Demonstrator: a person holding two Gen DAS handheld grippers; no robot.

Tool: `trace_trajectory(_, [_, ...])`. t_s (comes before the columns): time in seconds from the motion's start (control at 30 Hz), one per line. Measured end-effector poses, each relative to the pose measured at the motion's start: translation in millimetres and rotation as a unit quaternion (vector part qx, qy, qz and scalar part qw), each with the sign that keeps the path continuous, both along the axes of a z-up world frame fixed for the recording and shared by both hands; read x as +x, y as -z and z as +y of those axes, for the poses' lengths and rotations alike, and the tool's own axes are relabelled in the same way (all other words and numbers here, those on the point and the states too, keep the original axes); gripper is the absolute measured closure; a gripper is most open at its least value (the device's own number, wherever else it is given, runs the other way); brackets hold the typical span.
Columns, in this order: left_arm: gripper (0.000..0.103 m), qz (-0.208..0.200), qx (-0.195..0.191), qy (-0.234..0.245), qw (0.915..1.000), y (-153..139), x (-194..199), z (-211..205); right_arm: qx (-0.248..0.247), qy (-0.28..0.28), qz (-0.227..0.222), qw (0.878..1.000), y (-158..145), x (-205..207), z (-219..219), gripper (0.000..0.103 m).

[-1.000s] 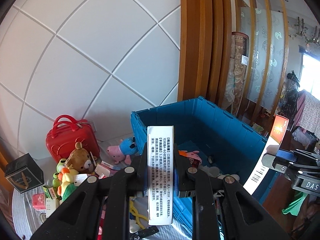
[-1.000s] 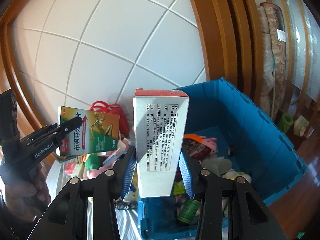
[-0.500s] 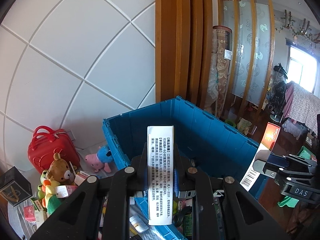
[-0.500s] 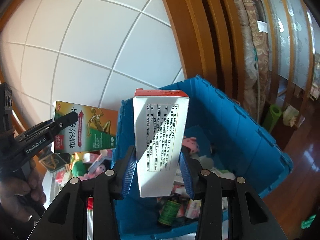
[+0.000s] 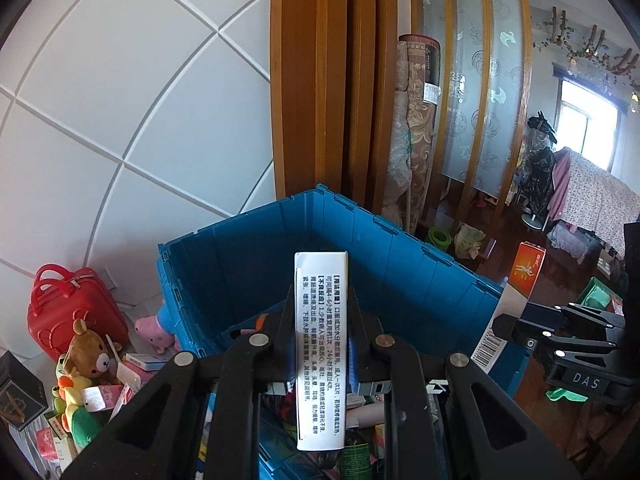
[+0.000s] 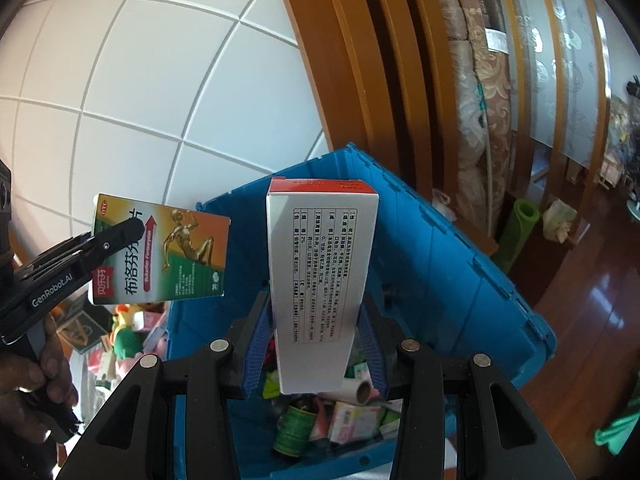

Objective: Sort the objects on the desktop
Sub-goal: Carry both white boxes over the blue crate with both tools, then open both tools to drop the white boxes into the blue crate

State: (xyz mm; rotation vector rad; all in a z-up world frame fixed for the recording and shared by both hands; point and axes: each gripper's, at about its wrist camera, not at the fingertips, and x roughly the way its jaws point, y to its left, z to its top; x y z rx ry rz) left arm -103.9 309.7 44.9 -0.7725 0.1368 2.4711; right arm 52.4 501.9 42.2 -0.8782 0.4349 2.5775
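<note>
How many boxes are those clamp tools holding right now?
2: a green-orange box in the left gripper, a white red-topped box in the right gripper, both over the blue crate.

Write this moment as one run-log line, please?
left gripper: shut on green medicine box | right gripper: shut on white box | both over blue crate

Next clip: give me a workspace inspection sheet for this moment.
Surface: table at lower left, crowded.
Job's things: blue crate holding bottles and packets; green-orange box; white box.
Clutter: red case, teddy bear, pink pig toy.
Tongs: left tongs shut on the green-orange box; right tongs shut on the white box.
Cables: nothing seen.
Surroundings: white panelled wall, wooden frame, rolled rug.
</note>
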Motion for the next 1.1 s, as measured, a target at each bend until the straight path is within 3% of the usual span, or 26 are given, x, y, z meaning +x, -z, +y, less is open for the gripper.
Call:
trace_trajectory(0.37, [0.085,-0.012,0.001,0.015,0.9998,7,-9,21,0.004,0.010,-0.010,1.000,6,-4,22,0.061])
trace_trajectory(0.4, [0.083,-0.016,0.003,0.018,0.9997,7,-11,22,0.005,0.013,-0.011,1.000,6,-5,24,0.060])
trace_trajectory(0.43, [0.073,-0.015,0.002,0.015,0.9998,6,-12,22,0.009,0.018,-0.010,1.000,6,-4,25,0.058])
trace_trajectory(0.47, [0.050,-0.011,0.004,0.010,0.9999,5,-12,21,0.015,0.025,-0.010,1.000,5,-4,27,0.035])
trace_trajectory(0.5, [0.037,-0.007,0.011,0.006,0.9999,4,-11,18,0.019,0.028,-0.014,0.999,6,-6,28,0.001])
trace_trajectory(0.53, [0.023,-0.004,0.020,0.000,0.9998,2,-11,14,0.022,0.030,-0.014,0.999,5,-7,29,0.002])
trace_trajectory(1.1, [0.023,-0.007,0.016,-0.035,0.9992,8,1,-29,0.021,0.009,-0.018,1.000,9,-13,11,0.001])
